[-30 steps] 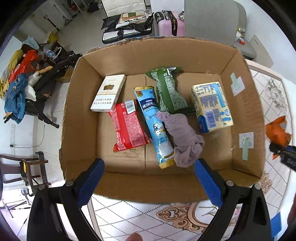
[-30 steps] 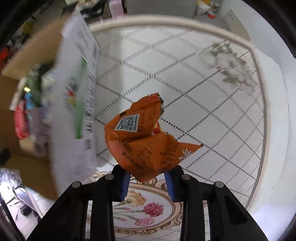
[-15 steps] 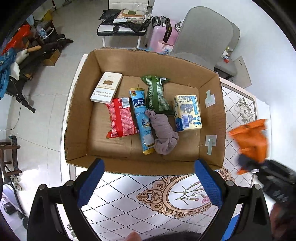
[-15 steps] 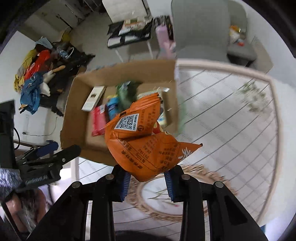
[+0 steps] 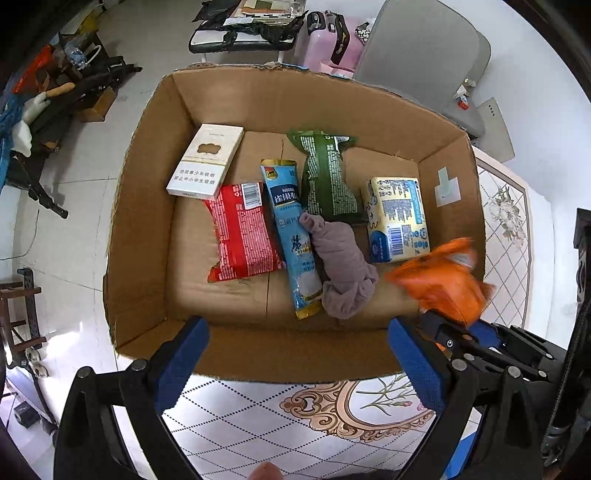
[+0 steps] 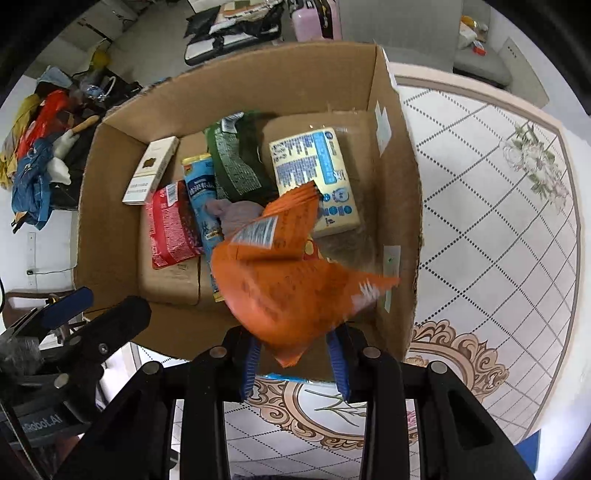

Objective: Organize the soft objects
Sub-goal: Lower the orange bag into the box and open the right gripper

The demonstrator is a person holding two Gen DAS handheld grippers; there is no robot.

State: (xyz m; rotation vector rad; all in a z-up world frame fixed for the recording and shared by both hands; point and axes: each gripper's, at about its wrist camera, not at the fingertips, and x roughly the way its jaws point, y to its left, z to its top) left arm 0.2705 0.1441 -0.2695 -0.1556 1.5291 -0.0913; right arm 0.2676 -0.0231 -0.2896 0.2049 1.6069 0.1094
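An open cardboard box [image 5: 147,236] [image 6: 399,206] holds a white carton [image 5: 205,162], a red packet [image 5: 242,236], a blue sachet [image 5: 293,236], a green packet [image 5: 325,177], a grey-mauve cloth [image 5: 345,273] and a yellow-blue pack [image 5: 397,218]. My right gripper [image 6: 295,360] has its jaws slightly apart around the bottom of an orange snack bag [image 6: 291,280] [image 5: 439,284]; the bag is blurred above the box's near right corner. My left gripper [image 5: 299,363] is open and empty at the box's near wall.
The box stands on a table with a white patterned cloth [image 6: 491,229]. A grey chair [image 5: 424,55] and a pink suitcase [image 5: 325,33] stand behind the box. Clutter lies on the floor at the left [image 5: 55,96].
My right gripper has swung left from over the table, carrying the orange bag over the box; its jaws have widened and the bag now tilts and blurs. The left gripper pulled back, then closed in again.
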